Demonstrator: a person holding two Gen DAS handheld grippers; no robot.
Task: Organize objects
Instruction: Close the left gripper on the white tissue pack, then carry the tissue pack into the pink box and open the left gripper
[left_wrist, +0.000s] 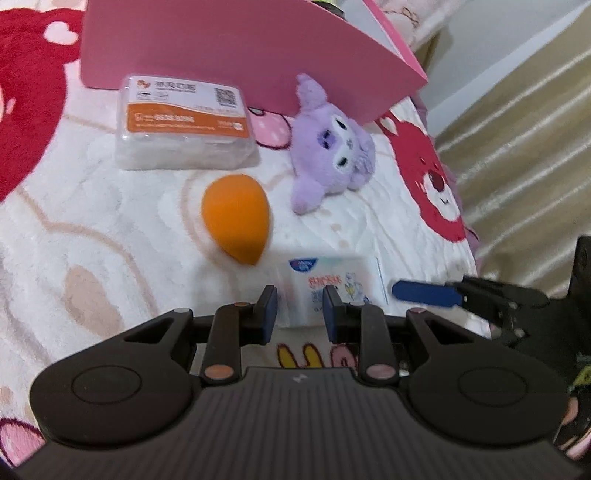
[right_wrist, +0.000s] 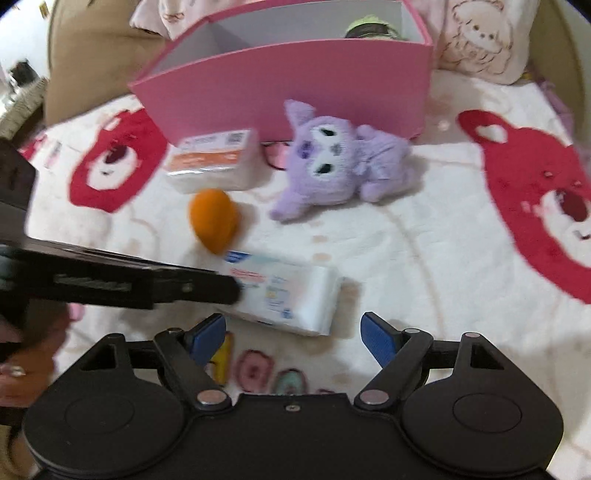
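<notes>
Four loose things lie on the bear-print blanket (right_wrist: 424, 236) before the pink box (right_wrist: 295, 88): a wipes pack (right_wrist: 212, 158), an orange sponge (right_wrist: 214, 219), a purple plush (right_wrist: 332, 166) and a tissue pack (right_wrist: 288, 295). The left claw (left_wrist: 300, 308) is closed, empty, its tips at the tissue pack. The right claw (right_wrist: 293, 334) stands open, just beside that pack.

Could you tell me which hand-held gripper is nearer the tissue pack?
Left hand-held gripper: its shut fingertips reach the tissue pack. The right hand-held gripper hovers open, just short.
</notes>
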